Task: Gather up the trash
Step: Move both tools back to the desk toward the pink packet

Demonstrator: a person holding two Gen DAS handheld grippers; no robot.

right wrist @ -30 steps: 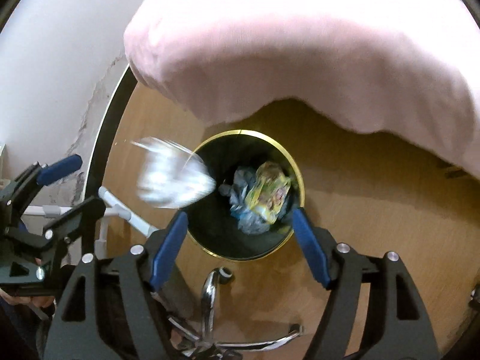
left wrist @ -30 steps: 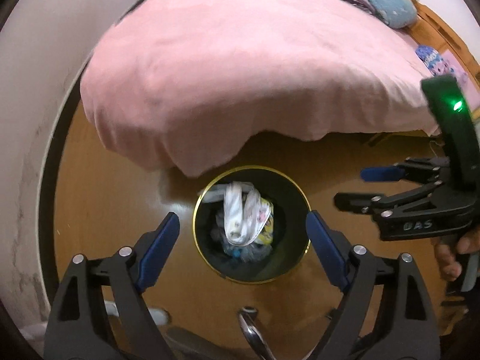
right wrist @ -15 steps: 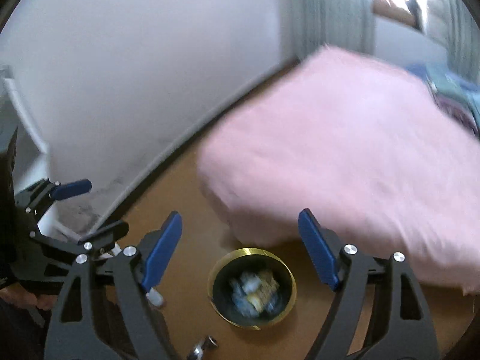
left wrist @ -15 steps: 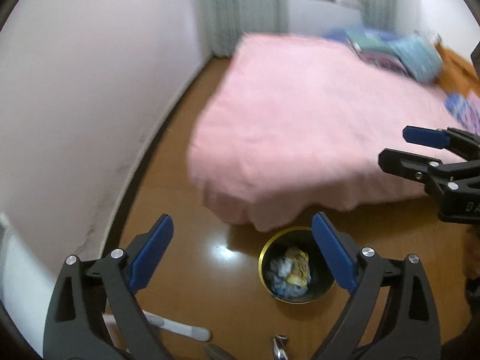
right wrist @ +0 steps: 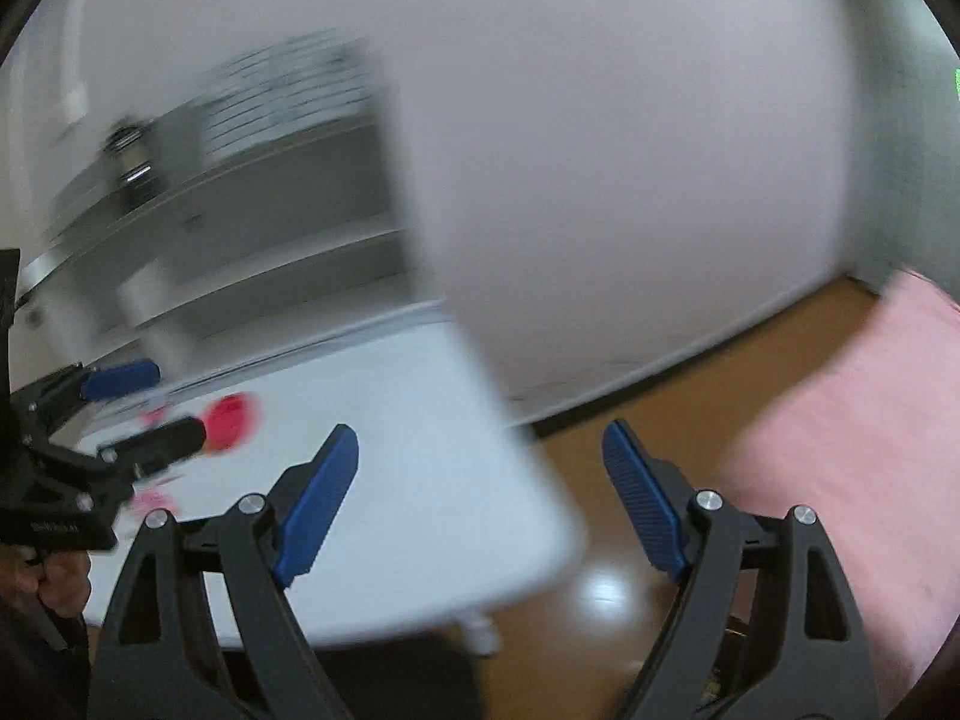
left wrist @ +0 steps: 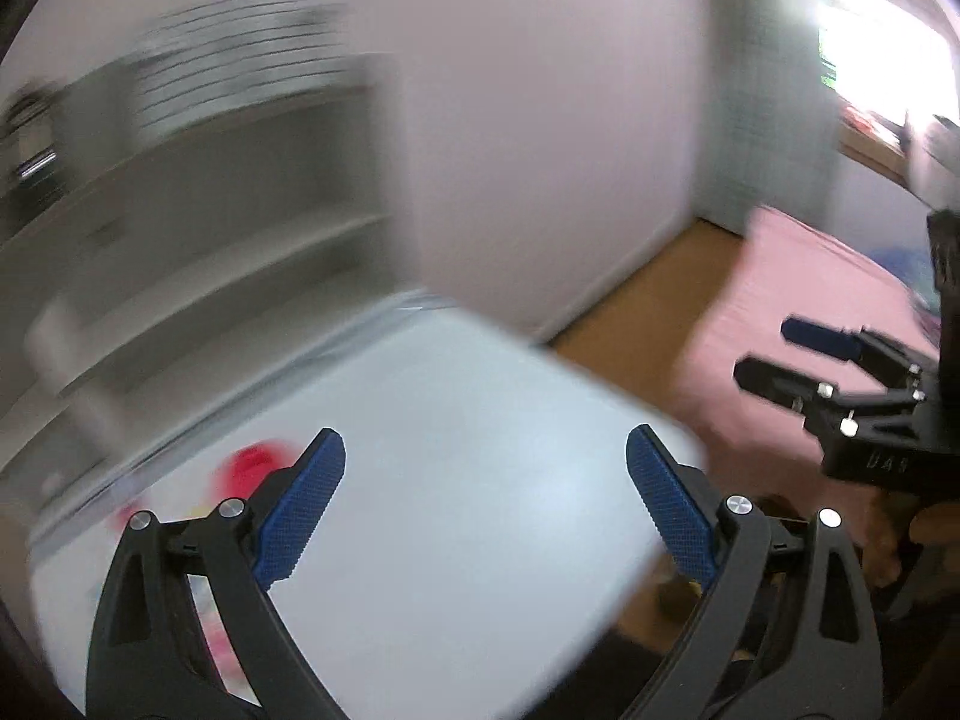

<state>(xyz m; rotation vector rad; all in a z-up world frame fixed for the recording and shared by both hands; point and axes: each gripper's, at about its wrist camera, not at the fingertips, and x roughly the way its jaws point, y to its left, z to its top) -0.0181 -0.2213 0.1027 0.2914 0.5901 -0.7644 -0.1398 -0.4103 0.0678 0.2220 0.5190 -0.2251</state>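
Observation:
Both views are motion-blurred. A blurred red item [left wrist: 252,468] [right wrist: 231,414] lies on a white table [left wrist: 480,570] [right wrist: 420,510], with small pinkish scraps [right wrist: 150,498] beside it. My left gripper [left wrist: 483,444] [right wrist: 174,399] hangs open above the table with nothing between its blue pads. My right gripper [right wrist: 480,435] [left wrist: 771,351] hovers past the table's right edge. Its jaws are opening and hold nothing. A hand [right wrist: 54,582] grips the left tool. No trash bin shows clearly.
A white shelf unit [left wrist: 210,210] [right wrist: 240,192] stands against the wall behind the table. To the right are the wooden floor [right wrist: 630,396] and the pink bed [right wrist: 870,420] [left wrist: 810,312]. A bright window [left wrist: 882,60] is at the far right. A table leg [right wrist: 480,630] shows below.
Both grippers rose from just over the gold-rimmed bin beside the bed and swung left toward the white table. The crumpled white piece by the right gripper dropped away. The bin left both views.

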